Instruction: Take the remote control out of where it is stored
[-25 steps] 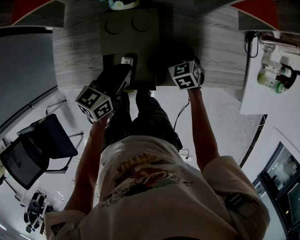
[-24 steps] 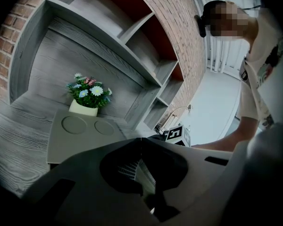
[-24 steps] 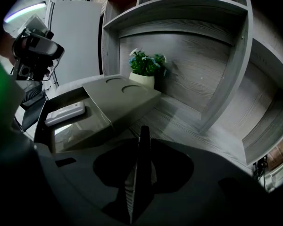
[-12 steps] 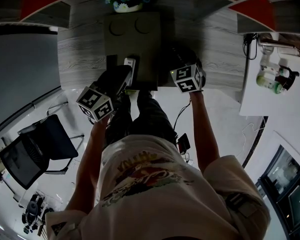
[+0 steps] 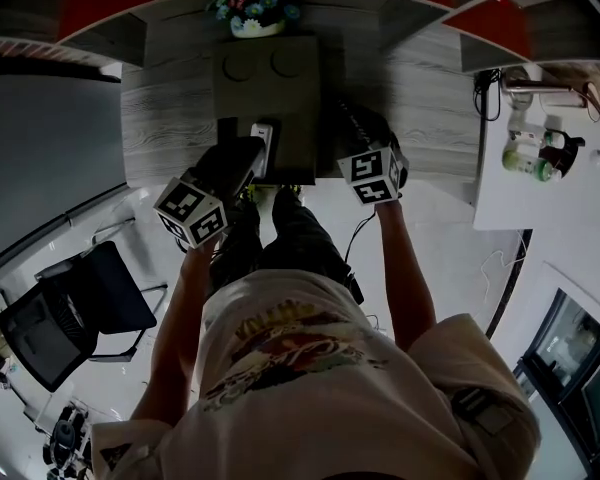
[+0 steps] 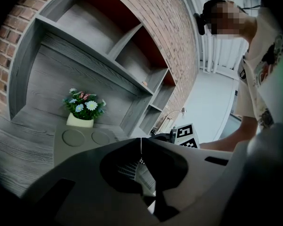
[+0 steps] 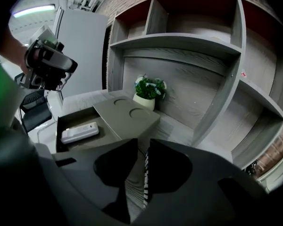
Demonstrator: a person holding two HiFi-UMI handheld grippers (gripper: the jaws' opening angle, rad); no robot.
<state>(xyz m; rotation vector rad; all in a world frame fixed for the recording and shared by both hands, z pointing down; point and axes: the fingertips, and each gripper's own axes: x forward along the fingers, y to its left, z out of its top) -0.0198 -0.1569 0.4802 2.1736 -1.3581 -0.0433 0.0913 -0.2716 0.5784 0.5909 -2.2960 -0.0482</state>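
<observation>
Remote control [image 7: 80,132] lies flat in the pulled-out drawer [image 7: 106,134] of the grey box [image 7: 127,113] on the desk, not picked up yet. My left gripper [image 6: 141,141] has its jaws together and empty, and hovers close by the drawer. My right gripper [image 7: 141,143] has its jaws a narrow gap apart with nothing between them, off to the box's right.

Risks as I judge them:
- Going down with the left jaws closed just pokes the remote and shoves it toward the drawer's back.
- The low drawer walls crowd the jaws, so a snag could drag the whole box.
- A pinch at one end could let the thin remote tip and slip.
</observation>
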